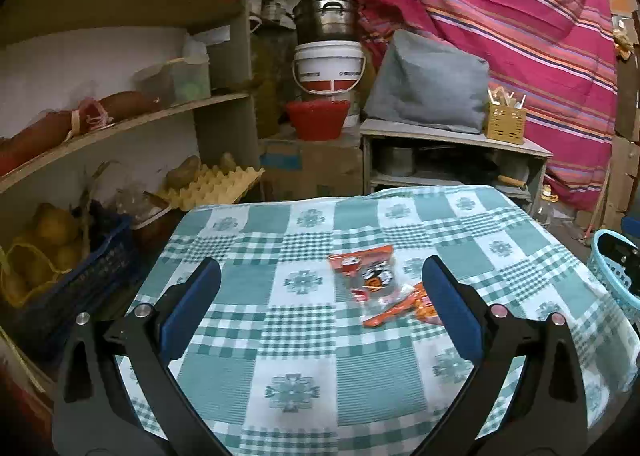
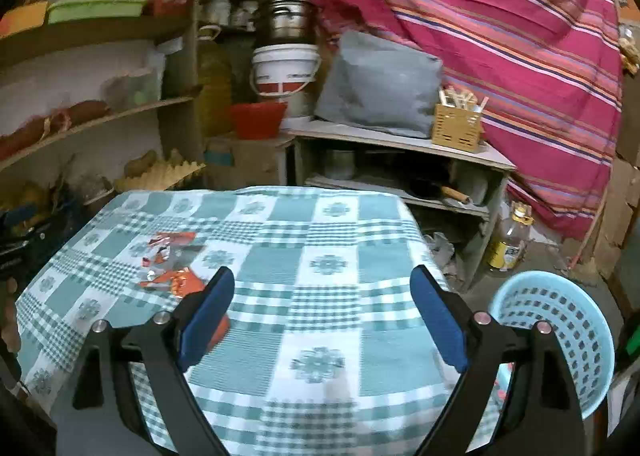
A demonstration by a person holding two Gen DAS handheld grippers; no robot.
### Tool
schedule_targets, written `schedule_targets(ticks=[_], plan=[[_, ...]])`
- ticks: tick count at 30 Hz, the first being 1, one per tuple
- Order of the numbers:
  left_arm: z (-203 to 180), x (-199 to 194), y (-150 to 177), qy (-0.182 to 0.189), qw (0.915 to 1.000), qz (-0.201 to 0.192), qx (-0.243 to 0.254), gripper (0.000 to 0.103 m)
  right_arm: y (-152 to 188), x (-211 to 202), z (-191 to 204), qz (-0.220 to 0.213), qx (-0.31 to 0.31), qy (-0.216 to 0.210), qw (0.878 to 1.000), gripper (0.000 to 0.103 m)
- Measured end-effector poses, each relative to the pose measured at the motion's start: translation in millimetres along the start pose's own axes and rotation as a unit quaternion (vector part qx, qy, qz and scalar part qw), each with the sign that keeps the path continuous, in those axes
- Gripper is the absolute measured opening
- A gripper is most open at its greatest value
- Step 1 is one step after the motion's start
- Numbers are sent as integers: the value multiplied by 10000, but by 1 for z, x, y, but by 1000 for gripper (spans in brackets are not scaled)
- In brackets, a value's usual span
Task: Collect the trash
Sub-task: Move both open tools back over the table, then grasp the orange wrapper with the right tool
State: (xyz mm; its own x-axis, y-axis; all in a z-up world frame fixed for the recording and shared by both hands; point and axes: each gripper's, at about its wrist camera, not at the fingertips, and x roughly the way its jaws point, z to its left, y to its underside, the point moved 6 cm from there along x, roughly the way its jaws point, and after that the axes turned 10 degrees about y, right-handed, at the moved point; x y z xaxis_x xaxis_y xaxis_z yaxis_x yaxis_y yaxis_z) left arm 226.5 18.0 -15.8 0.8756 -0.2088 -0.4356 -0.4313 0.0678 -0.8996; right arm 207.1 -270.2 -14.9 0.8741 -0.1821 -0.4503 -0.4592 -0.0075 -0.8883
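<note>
1. Keep left gripper [image 1: 320, 292] fingers apart, empty above the desk [image 1: 256, 372].
2. Lower onto orange wrappers [image 1: 366, 276] lying mid-desk.
3. Leave right gripper [image 2: 322, 304] spread, empty, near blue basket [image 2: 560, 332].

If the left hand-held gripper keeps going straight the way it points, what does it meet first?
Probably the bare checked tablecloth. The left hand-held gripper is open and angled down; the orange wrappers lie right of centre, near its right finger, so it would likely miss them.

Teal-and-white checked tablecloth [image 1: 280, 336]; orange wrappers [image 1: 368, 276] at two o'clock; pale blue perforated basket [image 2: 560, 320]; magenta striped cloth [image 1: 500, 23] at twelve.
</note>
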Motion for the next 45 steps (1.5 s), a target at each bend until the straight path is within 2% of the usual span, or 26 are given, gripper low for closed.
schedule_targets(ticks=[6,24,30,39,45], plan=[[20,6,5,-105,9999,59,-51,97,1,8,34,45,-167,-170,9997,88],[71,21,6,-515,9983,98,-261,97,13,31,81,278,-353,-181,9988,88],[72,25,6,-394,9988,153,-245,97,18,37,99,349,-498,-243,9979,88],[82,29,9,-305,9979,246,-511,97,34,58,127,760,-702,-289,9942,88],[89,35,9,-266,9967,313,-699,97,53,79,137,1277,-786,-314,9882,88]])
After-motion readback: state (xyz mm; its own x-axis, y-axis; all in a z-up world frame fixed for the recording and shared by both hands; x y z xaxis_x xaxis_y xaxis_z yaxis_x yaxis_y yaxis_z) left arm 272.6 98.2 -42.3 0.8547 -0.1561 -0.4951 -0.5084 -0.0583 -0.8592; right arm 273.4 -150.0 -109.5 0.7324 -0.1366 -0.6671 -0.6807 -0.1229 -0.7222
